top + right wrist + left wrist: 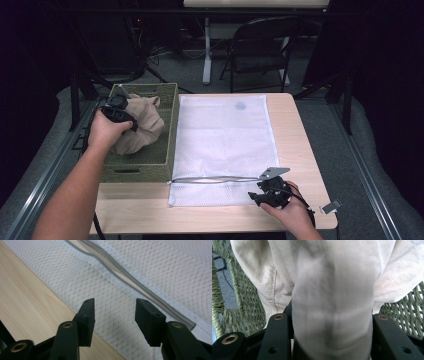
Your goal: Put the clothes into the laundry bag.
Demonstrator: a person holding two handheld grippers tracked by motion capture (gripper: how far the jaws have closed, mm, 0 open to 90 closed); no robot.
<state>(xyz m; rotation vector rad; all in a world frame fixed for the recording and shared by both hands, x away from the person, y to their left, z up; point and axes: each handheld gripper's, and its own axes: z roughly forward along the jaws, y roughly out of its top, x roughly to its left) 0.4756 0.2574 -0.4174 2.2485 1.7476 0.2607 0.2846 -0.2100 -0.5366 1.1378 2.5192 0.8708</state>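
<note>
A beige garment (142, 127) lies bunched in a green woven basket (150, 170) at the table's left. My left gripper (120, 109) is over the basket, shut on a thick fold of the beige garment (332, 290), which bulges up between the jaws of the left gripper (332, 337). A white mesh laundry bag (225, 135) lies flat at the middle, its grey zipper (215, 180) running along the near end. My right gripper (261, 194) hovers at the bag's near right corner. Over the mesh bag (150, 270), the right gripper (115, 308) stands open and empty, beside the zipper (130, 281).
The light wooden table (300, 150) has bare strips right of the bag and along the front edge. A small silver clip (331, 206) lies at the near right corner. A dark folding chair (260, 50) and a white desk leg (207, 55) stand behind the table.
</note>
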